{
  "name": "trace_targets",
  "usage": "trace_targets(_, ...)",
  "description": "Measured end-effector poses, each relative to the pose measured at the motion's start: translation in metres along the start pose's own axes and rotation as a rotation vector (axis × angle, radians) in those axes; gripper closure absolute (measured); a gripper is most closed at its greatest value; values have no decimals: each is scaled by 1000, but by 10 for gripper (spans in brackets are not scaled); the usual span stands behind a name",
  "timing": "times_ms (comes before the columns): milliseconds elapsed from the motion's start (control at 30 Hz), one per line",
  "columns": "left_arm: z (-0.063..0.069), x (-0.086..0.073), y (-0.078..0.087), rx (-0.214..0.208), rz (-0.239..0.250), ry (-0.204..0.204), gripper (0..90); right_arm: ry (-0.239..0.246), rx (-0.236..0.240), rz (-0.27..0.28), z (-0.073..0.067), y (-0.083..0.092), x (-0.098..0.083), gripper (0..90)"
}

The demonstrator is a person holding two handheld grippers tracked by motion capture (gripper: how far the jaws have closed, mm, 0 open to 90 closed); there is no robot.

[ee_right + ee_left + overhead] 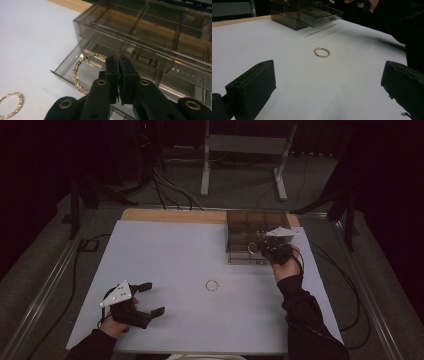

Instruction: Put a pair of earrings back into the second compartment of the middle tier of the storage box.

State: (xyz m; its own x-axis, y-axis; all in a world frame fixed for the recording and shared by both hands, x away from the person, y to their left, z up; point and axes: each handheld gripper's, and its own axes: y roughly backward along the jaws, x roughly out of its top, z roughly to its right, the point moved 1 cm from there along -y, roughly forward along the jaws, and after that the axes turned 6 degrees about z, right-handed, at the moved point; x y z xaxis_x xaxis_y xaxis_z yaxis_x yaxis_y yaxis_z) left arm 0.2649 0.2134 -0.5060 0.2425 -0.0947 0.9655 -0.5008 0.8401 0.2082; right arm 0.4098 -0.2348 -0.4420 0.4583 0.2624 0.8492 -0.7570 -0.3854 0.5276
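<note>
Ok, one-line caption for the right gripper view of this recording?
Right gripper, jaws closed on a thin gold chain bracelet, holds it over the open bottom drawer of a smoky clear plastic organiser box.

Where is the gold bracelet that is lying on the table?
The gold bracelet lies flat near the middle of the white table, between the left gripper and the smoky plastic drawer box.

High view sat above the near edge, looking forward and down over the whole surface (165, 250). Left gripper view rode low, facing across toward the smoky drawer box (304, 15), fairly far off. Right gripper view was right up against that box (150, 37). All three caught the loose bracelet (212, 285) (322, 52) (11, 105).
</note>
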Motion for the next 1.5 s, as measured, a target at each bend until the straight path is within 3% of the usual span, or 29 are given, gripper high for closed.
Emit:
trace_targets(300,-1,0,1,2,2,2,5,-14,-46,-36,9,-16,-7,874)
trace_targets(633,-1,0,1,-1,4,7,6,-29,-88,-48,22,-20,-13,868)
trace_targets(700,-1,-1,1,0,3,5,5,-32,-88,-44,23,-20,-14,801)
trace_targets(900,-1,-1,1,-2,3,5,5,-45,-60,-23,22,-15,-13,651)
trace_targets(1133,-2,-1,1,-3,3,8,5,-68,5,8,17,-7,-7,439)
trace_targets(1267,-1,-1,0,-5,4,8,5,-80,54,25,9,-3,-4,343)
trace_targets(1500,-1,-1,1,-7,3,8,5,-59,125,39,-9,5,3,210)
